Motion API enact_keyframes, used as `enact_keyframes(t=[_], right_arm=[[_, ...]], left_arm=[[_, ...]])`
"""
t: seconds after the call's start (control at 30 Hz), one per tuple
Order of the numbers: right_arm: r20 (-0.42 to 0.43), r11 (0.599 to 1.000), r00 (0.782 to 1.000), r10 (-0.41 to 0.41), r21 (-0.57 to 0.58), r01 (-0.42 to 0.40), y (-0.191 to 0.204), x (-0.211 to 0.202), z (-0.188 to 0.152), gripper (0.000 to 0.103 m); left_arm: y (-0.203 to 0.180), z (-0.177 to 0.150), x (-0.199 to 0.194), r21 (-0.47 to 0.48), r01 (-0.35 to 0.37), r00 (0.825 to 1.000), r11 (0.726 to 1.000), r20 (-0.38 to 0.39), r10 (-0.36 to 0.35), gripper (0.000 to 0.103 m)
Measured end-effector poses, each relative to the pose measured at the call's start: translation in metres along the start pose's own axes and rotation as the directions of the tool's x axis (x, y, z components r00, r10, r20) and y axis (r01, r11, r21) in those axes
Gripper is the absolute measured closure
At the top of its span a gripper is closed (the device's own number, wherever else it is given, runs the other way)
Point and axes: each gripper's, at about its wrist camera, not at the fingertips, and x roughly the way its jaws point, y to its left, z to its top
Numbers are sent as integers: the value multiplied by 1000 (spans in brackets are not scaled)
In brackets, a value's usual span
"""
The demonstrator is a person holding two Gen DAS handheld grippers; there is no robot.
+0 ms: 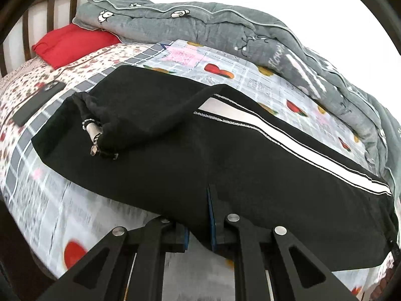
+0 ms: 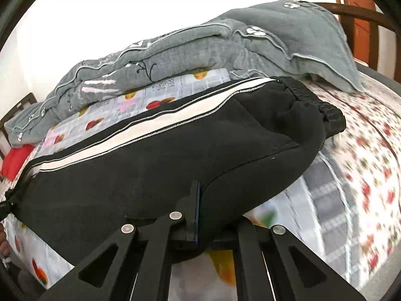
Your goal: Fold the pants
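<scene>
A bed with a printed sheet (image 1: 75, 200) fills both views, a grey quilt (image 1: 200, 25) bunched at twelve o'clock. The black pants (image 1: 175, 150) lie lengthwise across it, seemingly already folded leg on leg, white side stripe (image 2: 140, 135) up. My left gripper (image 1: 199, 225) pinches the near edge by the legs; my right gripper (image 2: 200, 215) clamps cloth near the waistband (image 2: 315, 100) at two o'clock. I judge the crosswise folds remain.

Black-framed gripper (image 1: 199, 215) linkages, silver rivets, seemingly blue pads.
</scene>
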Motion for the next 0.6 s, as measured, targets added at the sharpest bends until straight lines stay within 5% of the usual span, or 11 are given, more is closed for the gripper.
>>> enact_keyframes(t=[0.2, 0.33, 0.6], right_arm=[[-9, 1000, 1000, 16, -11, -16, -20, -27, -31, 94], [-13, 1000, 1000, -9, 21, 10, -40, -33, -34, 71], [36, 961, 997, -64, 271, 52, -117, -30, -8, 53]], left_arm=[[2, -19, -13, -10, -19, 999, 1000, -31, 18, 83], [-1, -19, -20, 24, -103, 994, 994, -26, 104, 61], [0, -9, -31, -27, -74, 997, 997, 18, 74, 59]])
